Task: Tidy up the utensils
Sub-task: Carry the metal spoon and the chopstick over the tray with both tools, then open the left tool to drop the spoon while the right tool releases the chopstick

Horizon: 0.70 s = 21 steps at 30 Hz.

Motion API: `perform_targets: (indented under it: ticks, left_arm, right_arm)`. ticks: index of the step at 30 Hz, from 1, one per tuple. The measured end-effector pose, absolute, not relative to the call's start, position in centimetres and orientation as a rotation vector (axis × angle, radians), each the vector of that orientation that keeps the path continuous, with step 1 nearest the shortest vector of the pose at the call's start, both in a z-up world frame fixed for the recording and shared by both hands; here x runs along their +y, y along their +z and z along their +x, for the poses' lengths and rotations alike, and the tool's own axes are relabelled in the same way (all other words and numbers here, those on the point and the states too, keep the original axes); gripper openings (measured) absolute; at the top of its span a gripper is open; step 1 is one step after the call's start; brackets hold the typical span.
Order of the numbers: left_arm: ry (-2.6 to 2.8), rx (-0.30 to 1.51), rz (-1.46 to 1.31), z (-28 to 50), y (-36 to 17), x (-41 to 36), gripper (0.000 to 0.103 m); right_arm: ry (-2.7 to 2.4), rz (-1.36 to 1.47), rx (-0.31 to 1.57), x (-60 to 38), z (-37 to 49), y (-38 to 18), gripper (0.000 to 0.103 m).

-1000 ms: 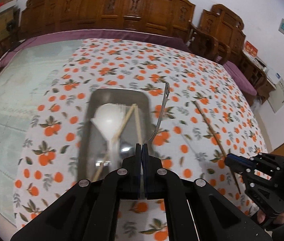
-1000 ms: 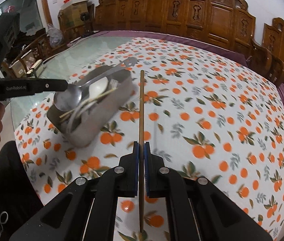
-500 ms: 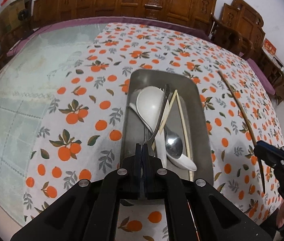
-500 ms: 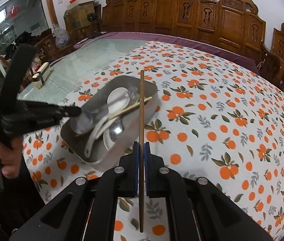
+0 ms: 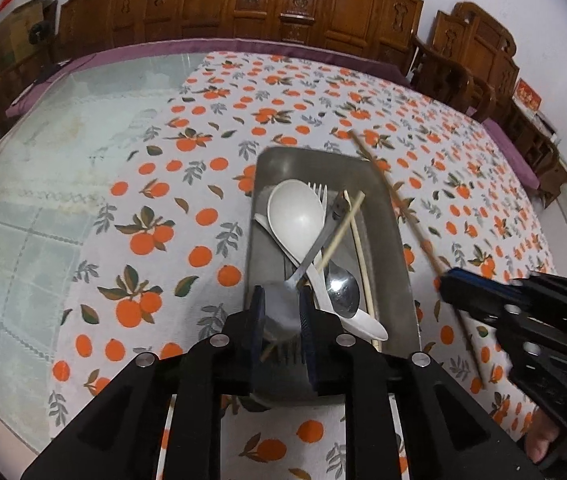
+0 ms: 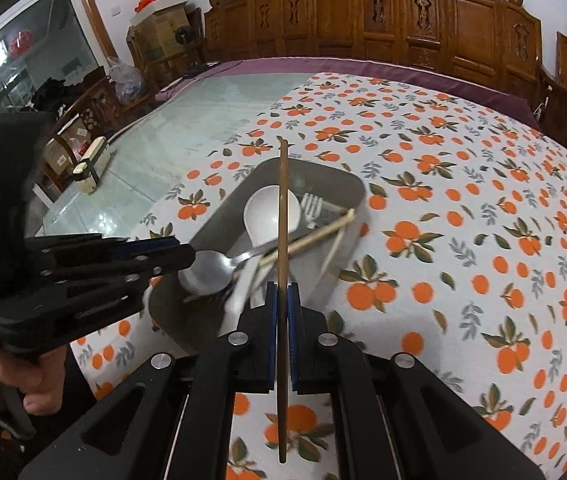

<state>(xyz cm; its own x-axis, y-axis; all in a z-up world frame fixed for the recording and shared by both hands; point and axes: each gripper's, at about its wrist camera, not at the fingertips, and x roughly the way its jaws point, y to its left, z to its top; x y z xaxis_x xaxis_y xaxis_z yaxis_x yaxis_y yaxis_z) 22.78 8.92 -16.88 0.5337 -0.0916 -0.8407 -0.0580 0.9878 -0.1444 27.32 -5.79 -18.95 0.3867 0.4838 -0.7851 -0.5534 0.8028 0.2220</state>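
Note:
A grey metal tray [image 5: 395, 248] [image 6: 211, 232] on the orange-print cloth holds a white ladle [image 5: 295, 216] [image 6: 269, 212], a white fork [image 5: 319, 192], a metal spoon [image 5: 343, 288] and pale chopsticks [image 5: 339, 232]. My left gripper [image 5: 281, 312] [image 6: 191, 256] is open over the tray's near end, with a metal spoon [image 5: 283, 304] [image 6: 207, 272] lying between its fingers, handle reaching into the tray. My right gripper [image 6: 282, 296] [image 5: 447, 284] is shut on a dark wooden chopstick [image 6: 282, 216] [image 5: 391, 188], held above the tray's right side.
The orange-print tablecloth [image 5: 163, 208] covers the table's right part; bare glass tabletop [image 5: 43, 184] lies to the left. Carved wooden chairs [image 5: 243, 4] line the far edge. A small cream box [image 6: 91, 164] sits at the glass's left edge.
My left gripper has opened and let go of the metal spoon, which now rests in the tray. My right gripper has carried the dark chopstick closer over the tray.

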Motion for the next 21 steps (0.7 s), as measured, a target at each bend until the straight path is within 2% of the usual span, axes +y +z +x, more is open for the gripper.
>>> perform_targets:
  ticks: [21]
  left_arm:
    - [0.026,0.932,-0.136,19.5,-13.2,13.0,0.022]
  right_arm:
    - [0.582,0.018,1.088,-1.1,31.4,-23.2,0.006]
